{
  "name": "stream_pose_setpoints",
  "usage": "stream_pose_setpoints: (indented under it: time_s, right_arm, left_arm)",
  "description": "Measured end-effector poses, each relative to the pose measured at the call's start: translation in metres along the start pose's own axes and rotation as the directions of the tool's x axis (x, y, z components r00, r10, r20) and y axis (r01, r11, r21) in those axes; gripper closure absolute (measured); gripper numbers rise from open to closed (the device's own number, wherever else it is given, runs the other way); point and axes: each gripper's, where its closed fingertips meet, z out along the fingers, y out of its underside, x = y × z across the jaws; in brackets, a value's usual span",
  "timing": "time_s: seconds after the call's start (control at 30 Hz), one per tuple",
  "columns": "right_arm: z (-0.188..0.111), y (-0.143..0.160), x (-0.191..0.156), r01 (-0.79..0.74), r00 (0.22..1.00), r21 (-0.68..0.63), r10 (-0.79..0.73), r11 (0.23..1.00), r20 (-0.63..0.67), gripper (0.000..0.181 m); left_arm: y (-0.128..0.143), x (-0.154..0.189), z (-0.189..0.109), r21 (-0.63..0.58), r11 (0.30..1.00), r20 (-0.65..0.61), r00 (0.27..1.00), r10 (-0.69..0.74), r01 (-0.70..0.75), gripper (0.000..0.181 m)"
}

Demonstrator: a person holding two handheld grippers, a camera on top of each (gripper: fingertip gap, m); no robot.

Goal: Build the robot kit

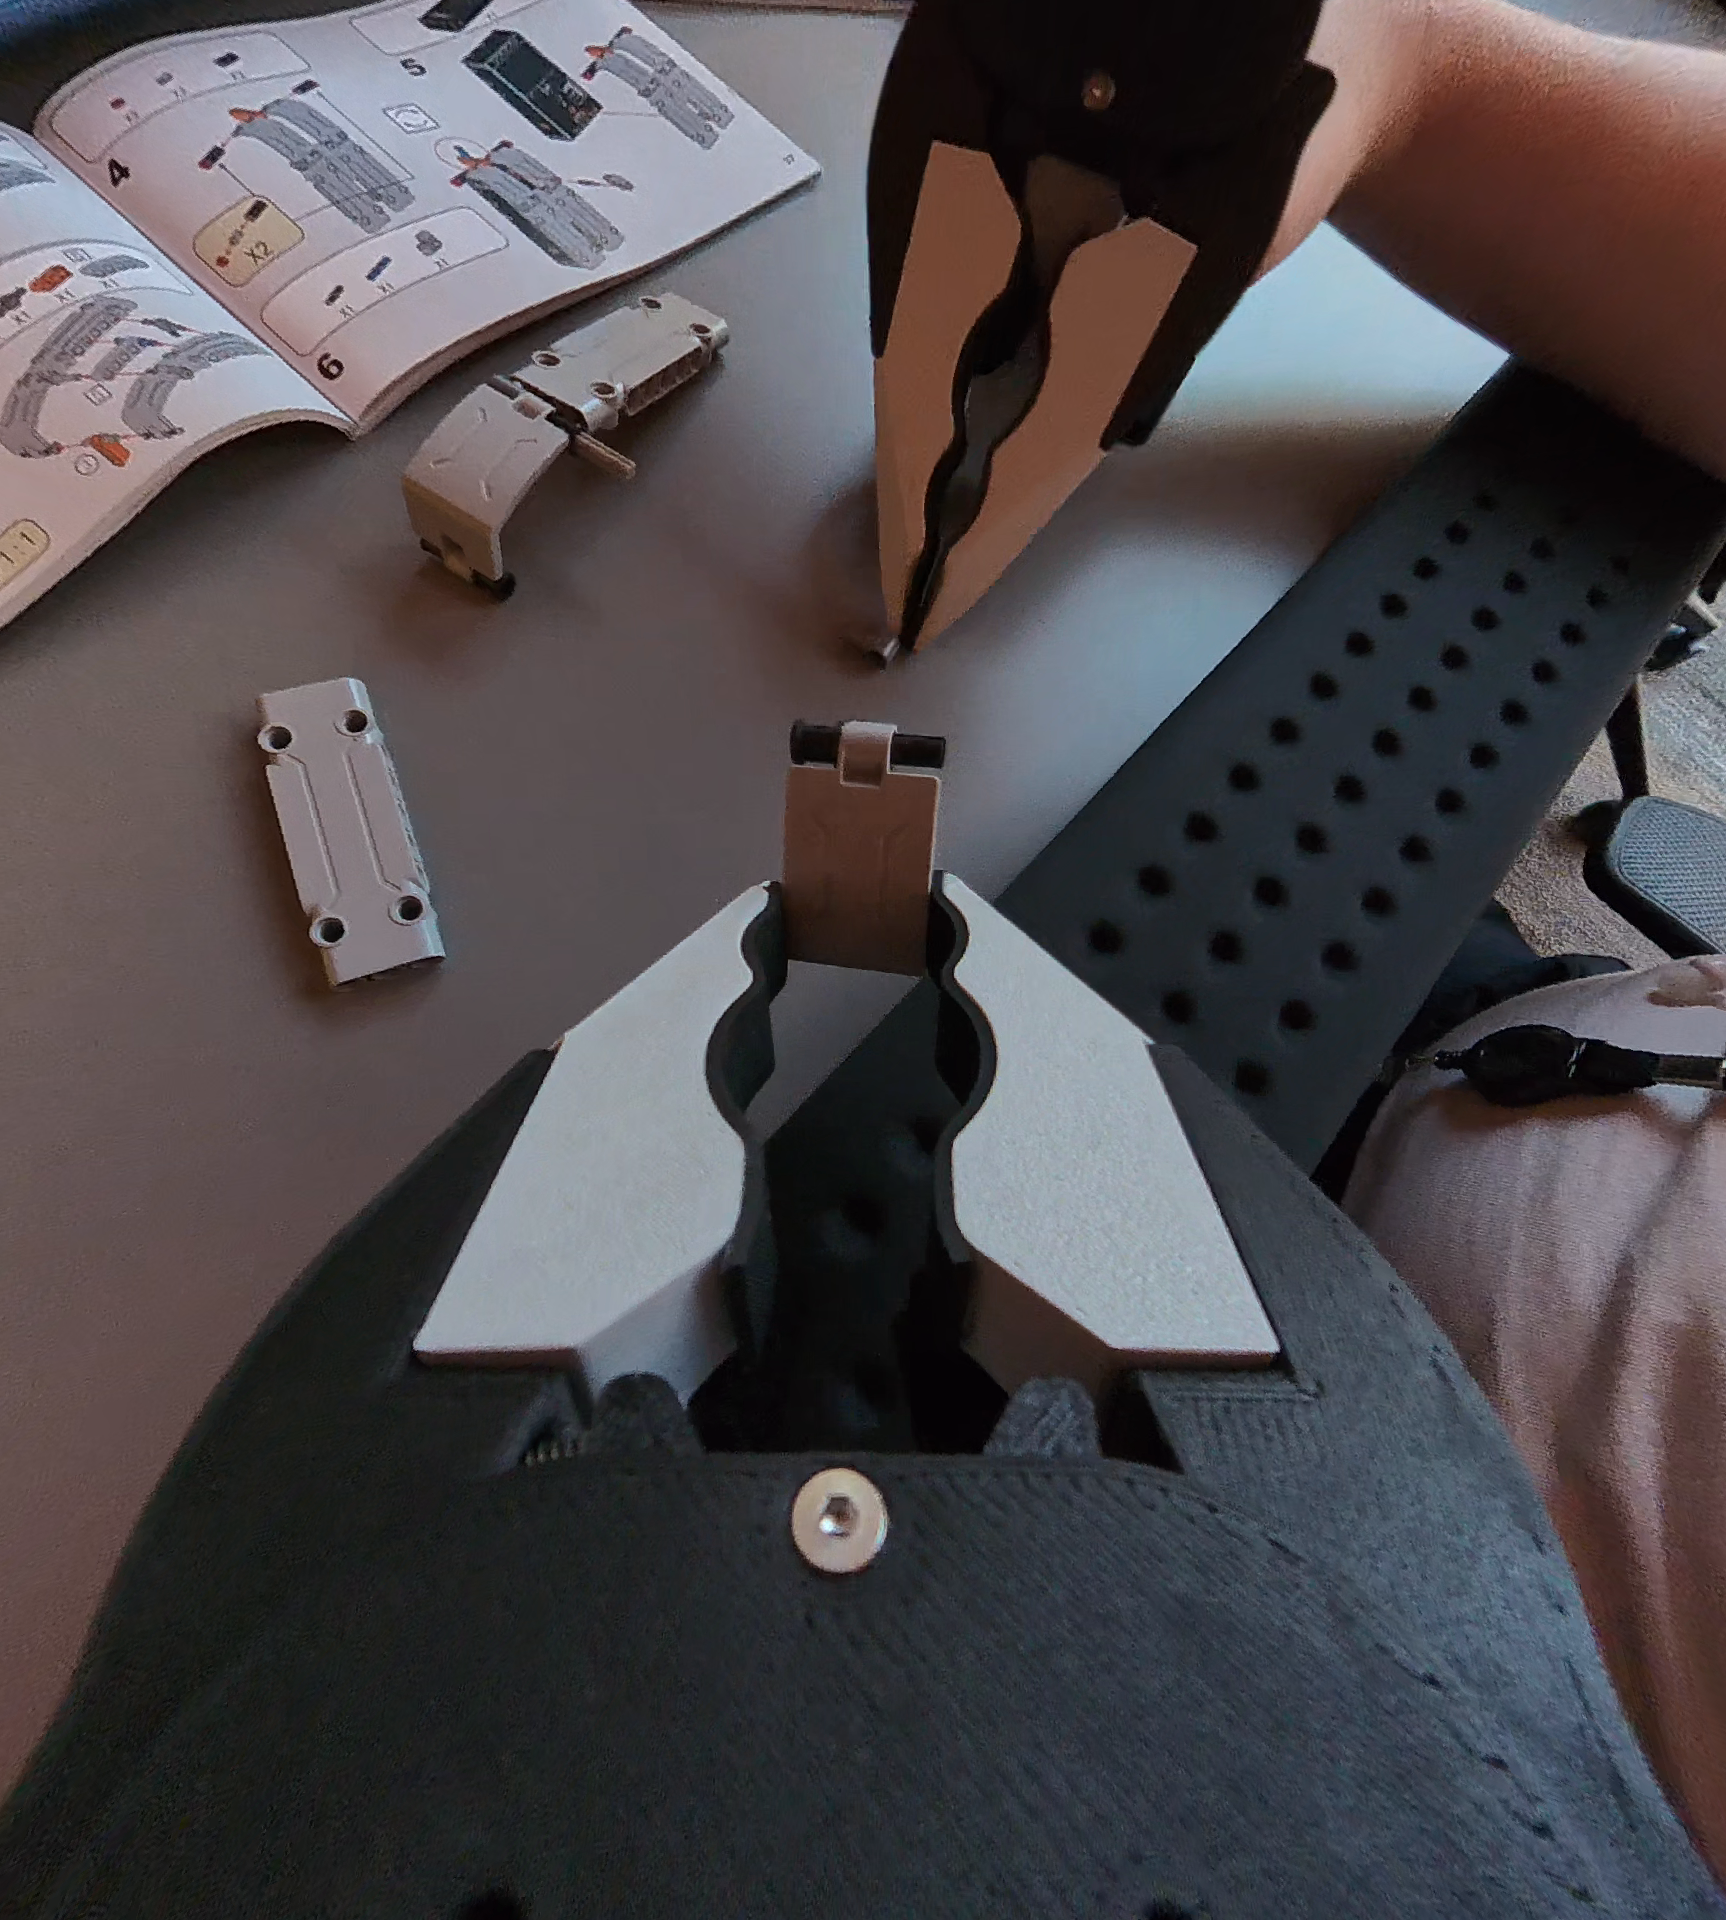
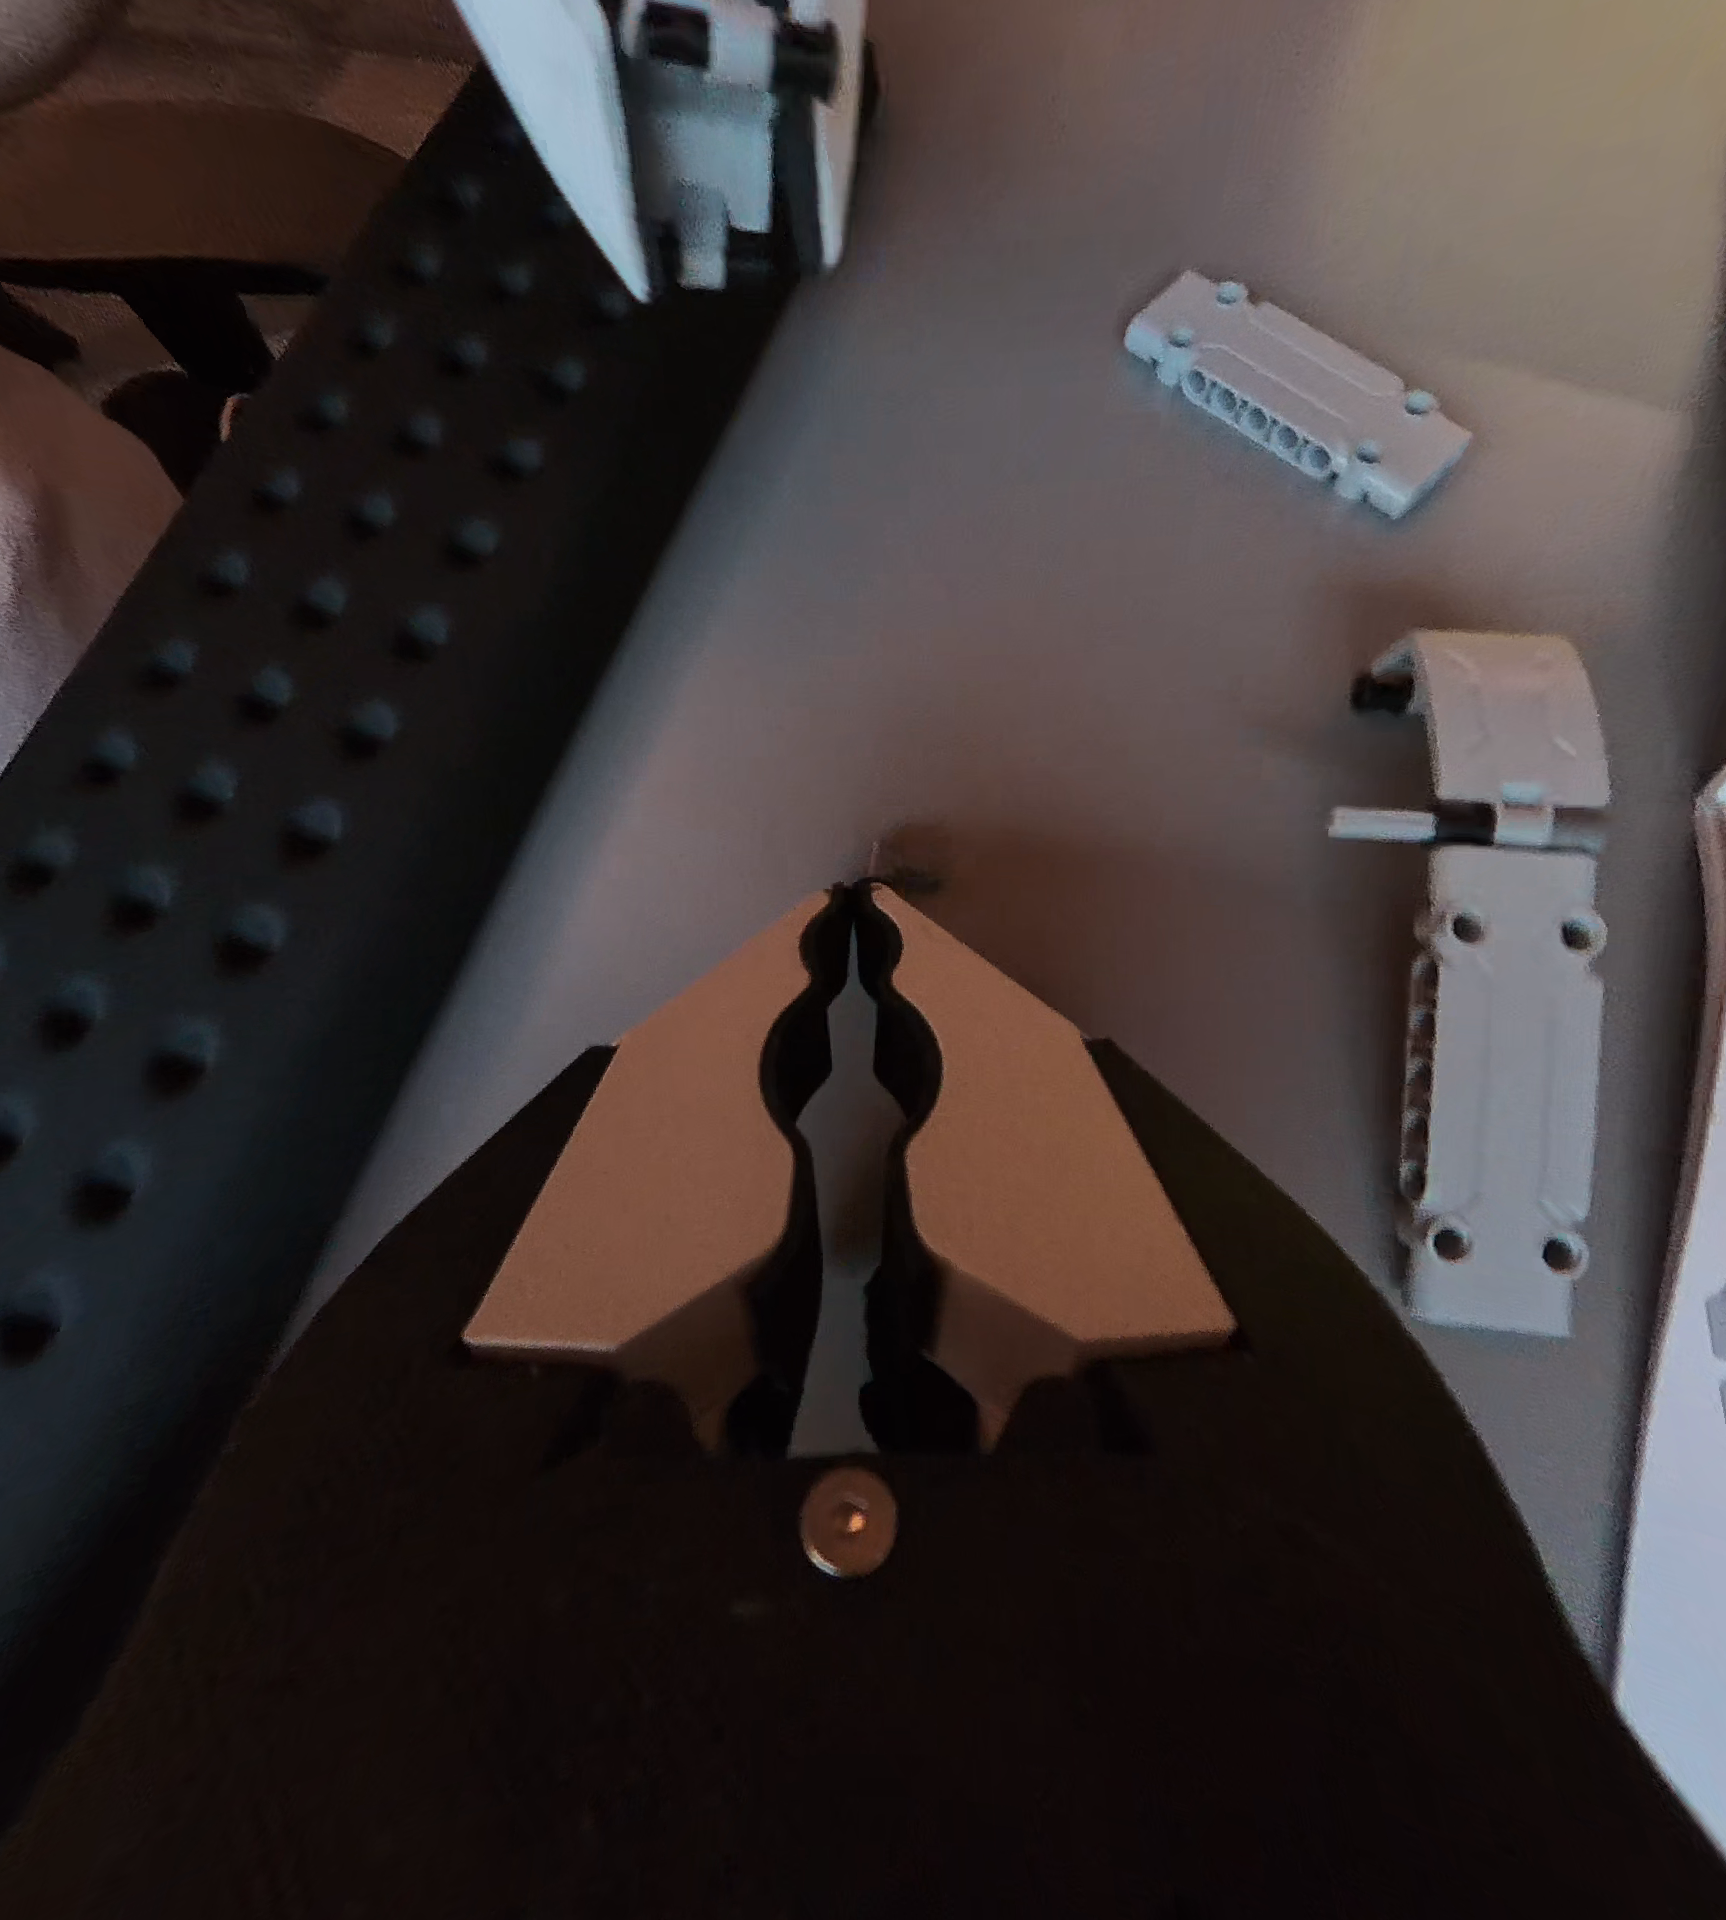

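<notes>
Printed instruction booklet point(image 1: 246, 208), writing withheld

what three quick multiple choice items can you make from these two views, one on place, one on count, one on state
1. Where does the open instruction booklet lie? A on the grey table B on the black perforated strip C on a chair
2. How many loose flat grey panels lie alone, joined to nothing? A three B one C none
3. The left gripper is: A open and empty B shut on a grey panel piece C out of view

Key: 1 A, its pages rest on the table. 2 B, the other panel is hinged to a curved one. 3 B, both fingers clamp the piece.
</notes>
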Motion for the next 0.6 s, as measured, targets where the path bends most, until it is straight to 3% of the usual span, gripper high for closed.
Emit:
stream_pose_setpoints:
  time_s: [0.13,0.33,0.47,0.6]
  right_arm:
    - [0.012,-0.01,-0.007,0.084,0.996,0.006,-0.084,0.996,-0.037,0.178]
    - [-0.014,-0.017,0.01,0.098,0.985,0.094,-0.082,0.991,-0.155,0.168]
    - [-0.013,-0.02,0.012,0.135,0.979,0.119,-0.114,0.984,-0.168,0.161]
    - [0.002,-0.014,0.01,0.12,0.99,0.072,-0.114,0.99,-0.087,0.161]
  left_arm:
    - [0.001,-0.002,0.005,-0.017,1.0,-0.022,1.0,-0.02,0.02,0.156]
    - [-0.002,0.003,0.002,0.014,1.0,-0.066,0.998,-0.025,0.026,0.156]
    - [-0.004,0.004,0.005,0.011,0.999,-0.108,0.993,-0.042,0.043,0.156]
    - [-0.008,0.007,0.009,0.008,0.998,-0.162,0.985,-0.058,0.06,0.156]
